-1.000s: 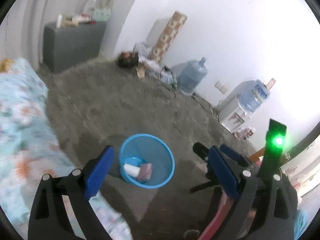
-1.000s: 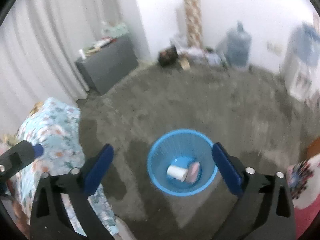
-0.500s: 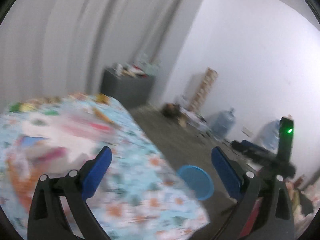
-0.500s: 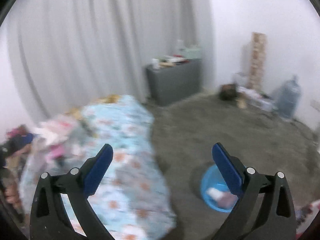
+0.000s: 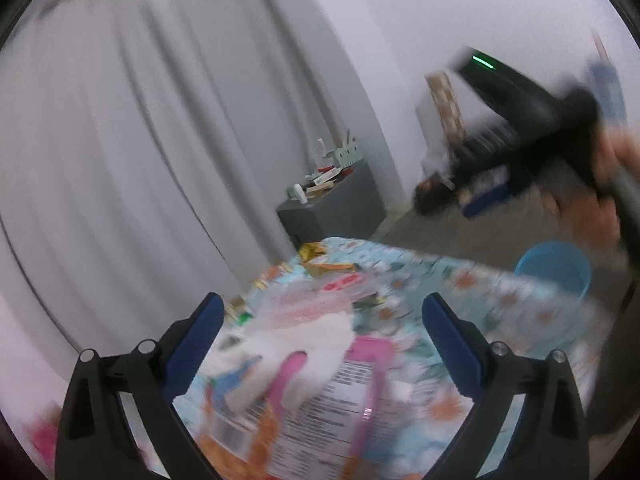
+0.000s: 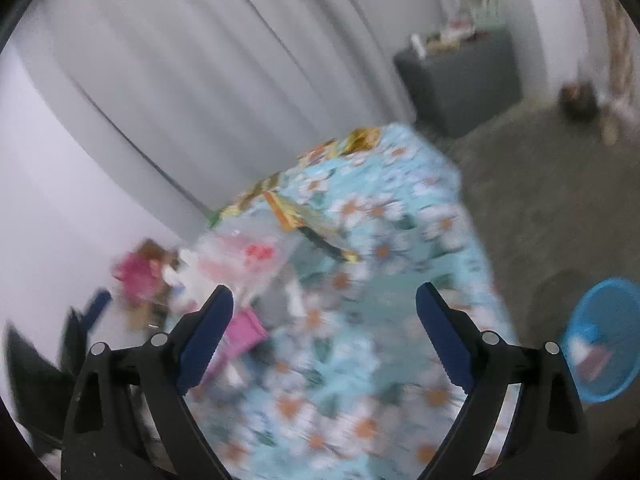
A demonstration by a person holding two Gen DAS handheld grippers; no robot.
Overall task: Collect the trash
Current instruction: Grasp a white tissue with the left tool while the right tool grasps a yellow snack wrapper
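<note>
Two grippers faced a table draped in a light-blue cloth printed with white and orange daisies (image 6: 400,216), littered with wrappers. Behind it hung pale grey pleated curtains (image 6: 220,80), and a dark grey cabinet (image 6: 460,80) stood at the far right on the grey carpet. A round blue plastic mesh bin (image 6: 600,344) sat on the floor to the right of the table, already holding a few pieces of trash.

On the cloth lay a large clear plastic bag with red print (image 6: 244,260), gold and orange snack wrappers (image 6: 316,216) farther off, and a pink packet with a printed label (image 5: 360,380) near the left gripper (image 5: 320,340). That gripper's jaws stood wide apart with nothing between them. The right gripper (image 6: 324,332) also stood unclenched and empty, its jaws having just narrowed a little.

The step appeared to be reaching for the next piece of litter. The next move would probably call for lowering one gripper over a wrapper, likely the pink packet, and pinching it.
</note>
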